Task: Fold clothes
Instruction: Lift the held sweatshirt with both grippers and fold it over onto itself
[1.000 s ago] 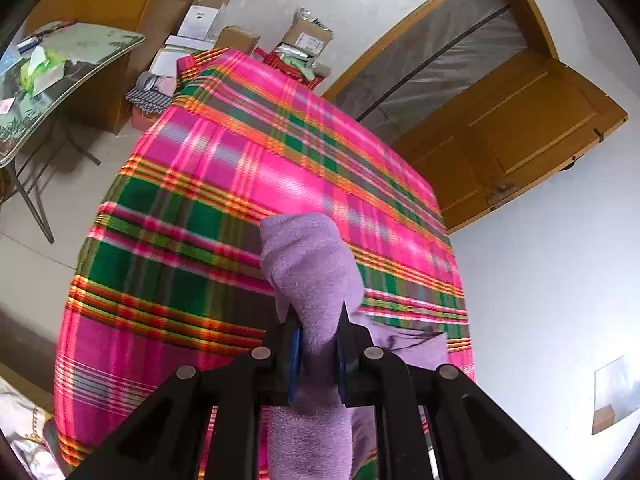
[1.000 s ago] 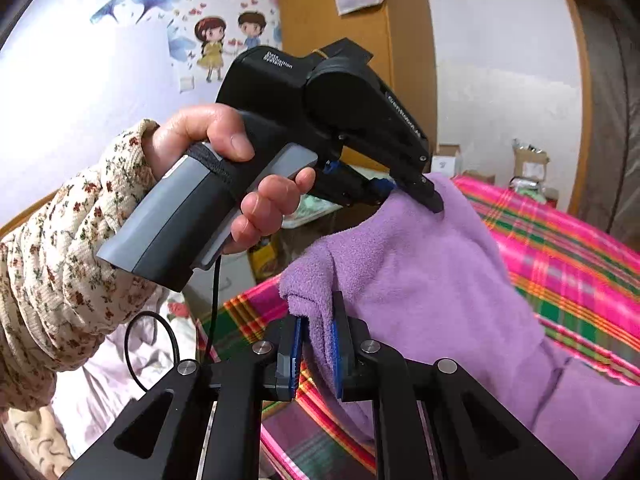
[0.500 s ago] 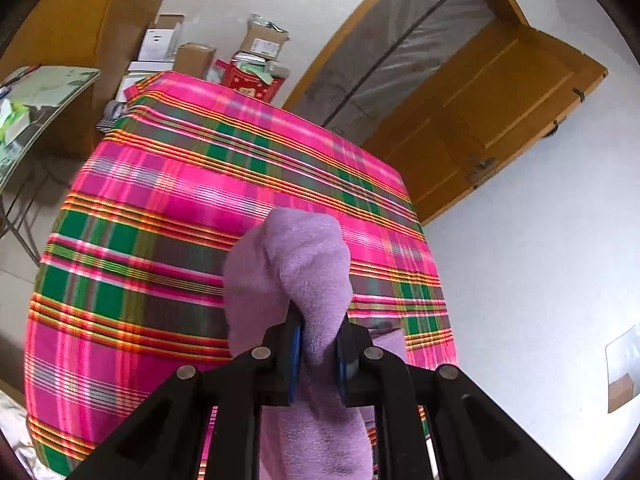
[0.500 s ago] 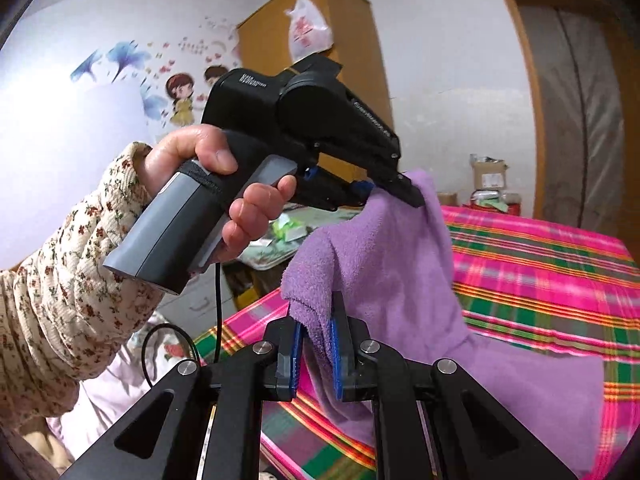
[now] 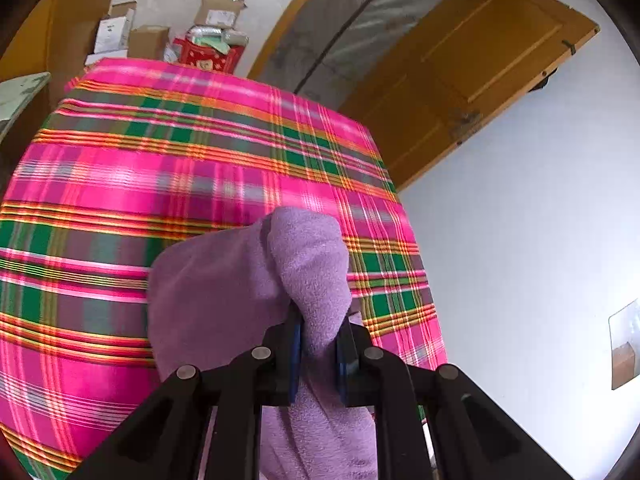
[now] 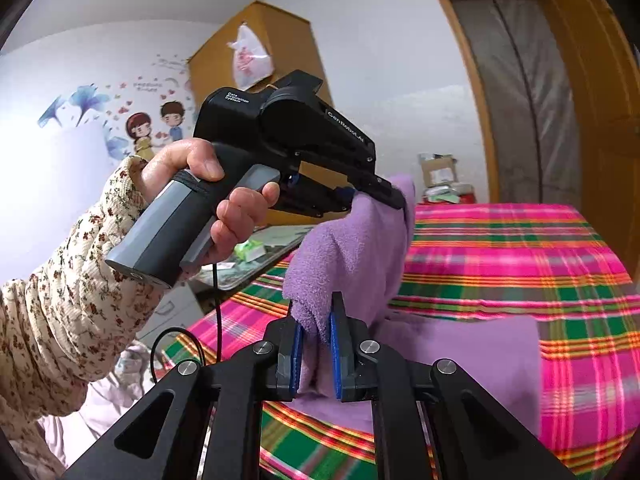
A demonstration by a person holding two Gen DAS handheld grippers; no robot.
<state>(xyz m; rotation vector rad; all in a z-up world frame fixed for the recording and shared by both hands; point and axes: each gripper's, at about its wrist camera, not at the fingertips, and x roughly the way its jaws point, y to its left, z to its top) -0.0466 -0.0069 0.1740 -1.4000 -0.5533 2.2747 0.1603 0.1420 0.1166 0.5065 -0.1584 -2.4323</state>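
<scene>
Two grippers, one garment, recorded view by view.

Left wrist view. The left gripper (image 5: 318,354), black with blue pads, is clamped narrowly on a bunched edge of the soft lilac fleece garment (image 5: 224,292). The pinched fold stands up between the jaws and the rest hangs below and to the left of them. Beneath it lies the bed under its pink, green and orange plaid cover (image 5: 160,184). Against the pictures of a second ago, more of the bed's far edge and its far right corner has come into sight, and a wider flap of fleece is now spread to the left of the jaws. The stacked cardboard boxes (image 5: 168,28) and the open brown wooden door (image 5: 480,64) beyond that far edge have shifted within the picture.

Right wrist view. The right gripper (image 6: 316,354), of the same make, is closed tightly on another edge of the same garment. The left gripper is seen opposite, held in a hand (image 6: 208,196) with a floral sleeve (image 6: 60,300), its tips buried in the raised fleece. The lifted part is stretched between the two grips; the remainder lies flat on the cover toward the bed's right side. Compared with the earlier pictures, the lying portion now reads as a flatter, broader panel.

Judgement: both held edges appear to have been carried across the bed together. A fold is being drawn over and has not yet been laid down.
</scene>
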